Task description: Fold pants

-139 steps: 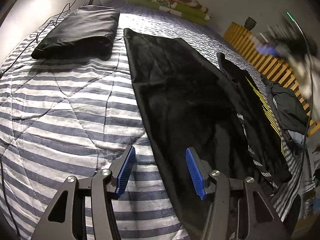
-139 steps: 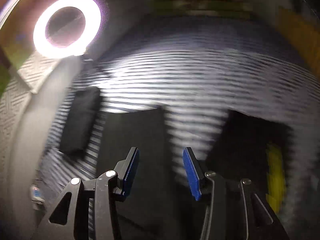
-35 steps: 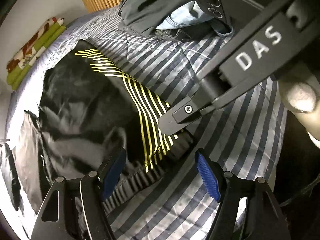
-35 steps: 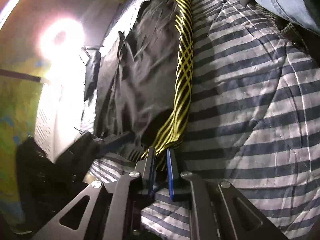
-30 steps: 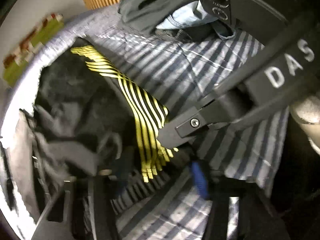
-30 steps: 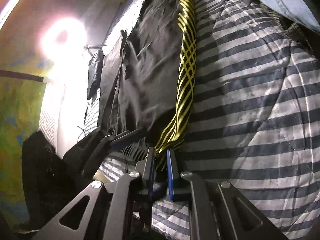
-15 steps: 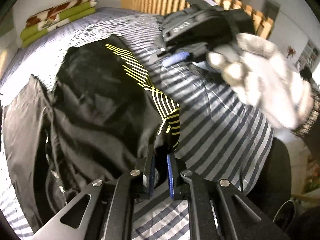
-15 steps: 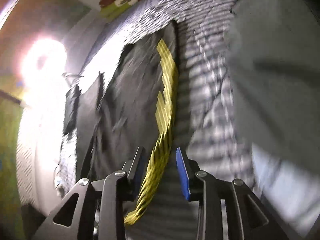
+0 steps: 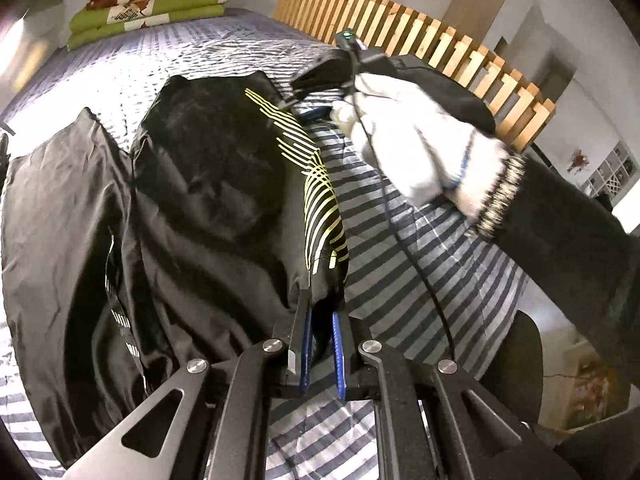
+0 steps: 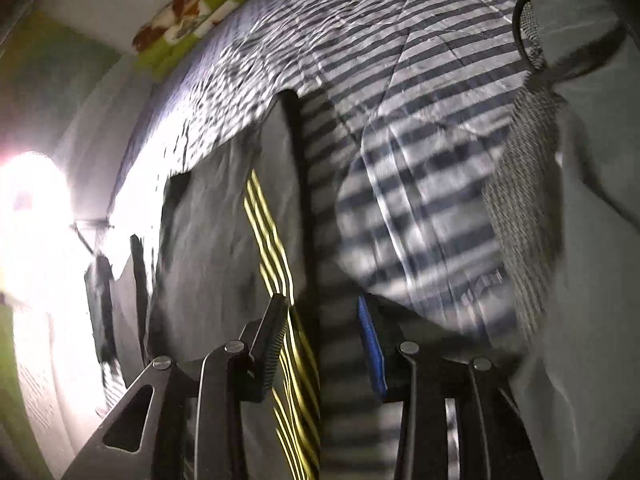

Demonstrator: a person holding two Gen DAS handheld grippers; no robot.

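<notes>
Black pants (image 9: 216, 184) with a yellow-striped side panel (image 9: 320, 200) lie crumpled on the striped bedspread (image 9: 420, 280). My left gripper (image 9: 320, 304) is shut on the near end of the pants, right at the yellow stripes. In the left wrist view my right gripper (image 9: 320, 111), held by a white-gloved hand (image 9: 412, 152), hovers at the far end of the striped edge. The right wrist view is blurred; there the right gripper (image 10: 322, 308) is open above the pants (image 10: 216, 240), its left finger over the yellow stripes (image 10: 272, 248), and nothing is held between its pads.
A second black garment (image 9: 60, 208) lies left of the pants. Folded green and brown blankets (image 9: 148, 4) sit at the far end of the bed. A wooden slat rail (image 9: 420, 36) runs along the right side. Grey clothes (image 10: 580, 200) are piled to the right. A bright lamp (image 10: 32, 216) glares left.
My right gripper let go of the pants' near end, opened and moved up along the yellow-striped edge. My left gripper shut on that near end and still holds it.
</notes>
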